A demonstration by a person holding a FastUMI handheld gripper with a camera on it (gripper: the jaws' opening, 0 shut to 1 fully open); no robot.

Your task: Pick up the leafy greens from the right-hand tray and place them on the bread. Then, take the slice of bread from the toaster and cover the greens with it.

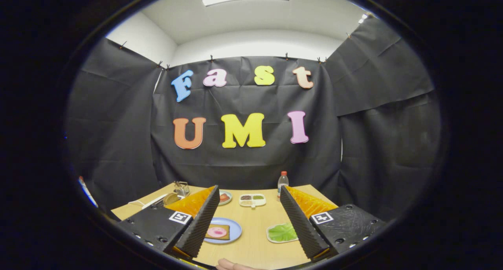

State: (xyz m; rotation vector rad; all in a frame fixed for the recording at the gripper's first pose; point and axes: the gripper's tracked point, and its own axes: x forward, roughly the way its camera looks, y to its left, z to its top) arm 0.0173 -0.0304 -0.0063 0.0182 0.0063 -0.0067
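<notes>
Spanning the booth floor, a wooden table point(255, 226) carries everything; above it the gripper point(248, 219) hangs spread wide, grasping nothing. Between its fingers sit a blue plate point(235, 231) with bread point(217, 232) and a white tray point(272, 234) holding leafy greens point(283, 232). Beyond, a toaster point(181, 188) and a bottle point(282, 182) stand.

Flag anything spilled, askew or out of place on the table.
Nothing stands out. The leafy greens lie flat on their tray, the bread sits on the blue plate, the bottle stands upright, and the open gripper holds nothing.
</notes>
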